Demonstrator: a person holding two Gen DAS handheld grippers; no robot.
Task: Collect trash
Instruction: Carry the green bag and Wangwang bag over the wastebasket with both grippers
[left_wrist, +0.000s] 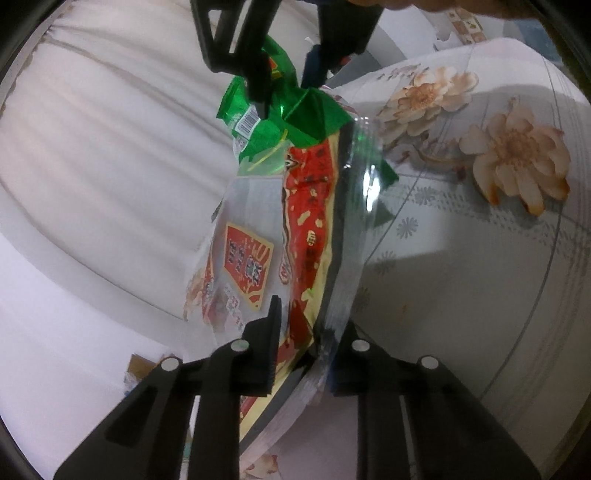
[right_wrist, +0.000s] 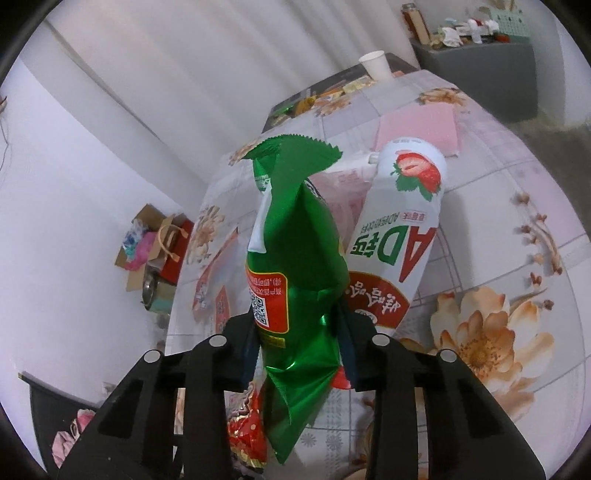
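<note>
One green wrapper (right_wrist: 295, 266) stood clamped in the right tool (right_wrist: 299, 354), above the surface's (right_wrist: 517, 192) near edge. One red-printed clear bag (left_wrist: 314, 229) hung over that edge, pinched in the nearly closed left tool (left_wrist: 306, 343). One strawberry-print bottle (right_wrist: 402, 229) lay just beside the wrapper; one paper cup (right_wrist: 375, 64) stood at the far corner.

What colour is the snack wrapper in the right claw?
Shiny green snack wrapper with a red label panel; clearest in the right wrist view.
</note>
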